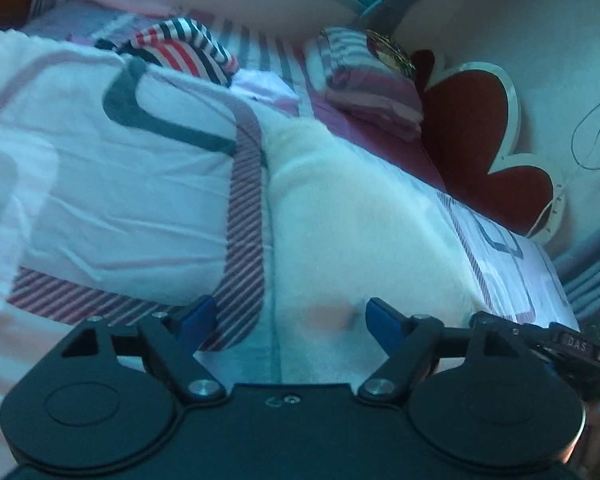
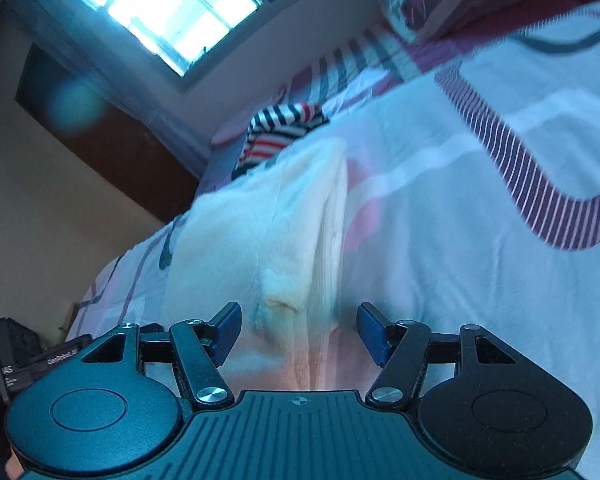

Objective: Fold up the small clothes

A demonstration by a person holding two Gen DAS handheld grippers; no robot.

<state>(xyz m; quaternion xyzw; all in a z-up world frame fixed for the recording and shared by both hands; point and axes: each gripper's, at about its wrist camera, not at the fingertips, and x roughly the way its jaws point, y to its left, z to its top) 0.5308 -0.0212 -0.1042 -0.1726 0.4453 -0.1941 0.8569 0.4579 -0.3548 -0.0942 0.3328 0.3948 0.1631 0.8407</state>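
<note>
Two wrist views over a bed (image 1: pixel 100 184) covered by a white sheet printed with grey lines and bands of red and white stripes. Left view: the left gripper (image 1: pixel 288 320) points down at the sheet with its jaws standing wide apart, the blue pads (image 1: pixel 198 316) clear of the cloth; the near end of a white fluffy garment (image 1: pixel 340 208) lies on the bed between and beyond them, with nothing clamped. This garment runs as a long folded strip away from the gripper toward the head of the bed, its left edge beside a striped band of the sheet. Farther back a second, smaller garment with navy, white and red stripes (image 1: pixel 184 46) lies in a loose heap on the sheet, well apart from the white one. A striped pillow (image 1: pixel 364 88) sits at the head of the bed, beside a red flower-shaped cushion (image 1: pixel 472 136) leaning on the wall. Part of the other gripper shows at the right edge. Right view: the right gripper (image 2: pixel 298 330) also points down with its jaws moderately open, pads not pressing on anything; the white fluffy garment (image 2: pixel 260 216) lies under and ahead of them, a lengthwise fold ridge running up its middle. The striped garment (image 2: pixel 280 132) lies just past its far end, and a bright window (image 2: pixel 168 12) is set in the wall behind. Both views are blurred.
</note>
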